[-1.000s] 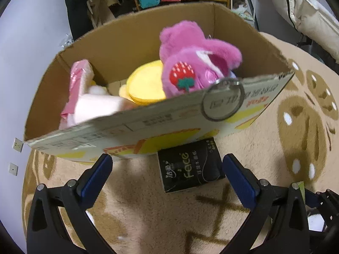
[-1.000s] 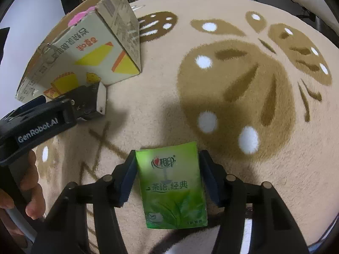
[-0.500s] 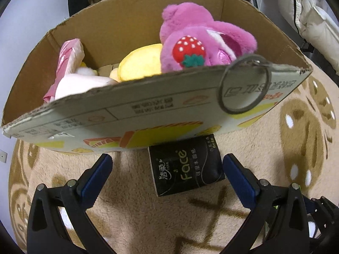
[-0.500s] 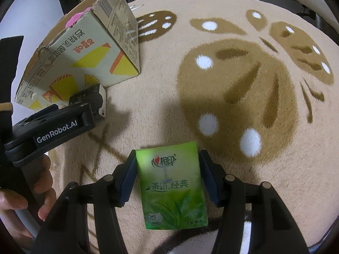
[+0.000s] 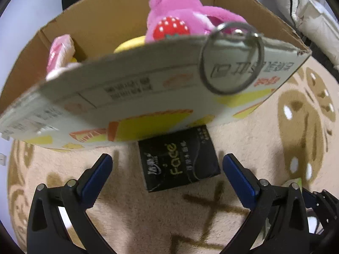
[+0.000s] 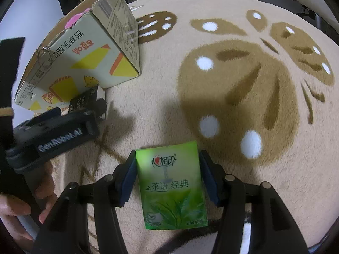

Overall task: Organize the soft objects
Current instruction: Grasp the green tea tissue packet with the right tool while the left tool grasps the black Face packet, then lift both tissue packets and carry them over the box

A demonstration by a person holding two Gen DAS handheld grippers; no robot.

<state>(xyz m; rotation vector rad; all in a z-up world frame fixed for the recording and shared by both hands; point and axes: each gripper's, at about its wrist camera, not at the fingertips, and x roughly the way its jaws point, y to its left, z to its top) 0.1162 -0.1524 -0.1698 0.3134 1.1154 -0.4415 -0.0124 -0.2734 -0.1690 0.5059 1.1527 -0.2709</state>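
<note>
**Left tool closes in on the black pack while the right one keeps the green**

Over the last second my left tool (image 5: 167,177) has drifted nearer the cardboard box (image 5: 148,97): the printed front wall now fills more of its view, and the black tissue pack (image 5: 179,158) sits larger and more squarely between the two blue pads. The jaws stand wide, both pads well clear of the pack, touching nothing. The pack lies flat on the rug (image 5: 264,148), its far edge tucked against the foot of the box. I judge this as the last lining-up before a grab, so the black pack is the next soft thing to go in.

My right tool (image 6: 167,177) has not shifted. It holds the green tissue pack (image 6: 171,186) between its pads at a middling width, the pack upright in the grip and raised off the rug. The pack has not yet reached the box, which stands well off to the upper left in that view.

The count, left to right: one pink packet (image 5: 60,53) at the box's left wall, one white soft thing I cannot identify beside it, one yellow plush (image 5: 129,44), one pink plush bear (image 5: 182,19) with a strawberry on it, and one metal ring (image 5: 232,58) hanging over the box's front edge. Outside the box: two tissue packs, one black, one green. One box, two tools.
</note>
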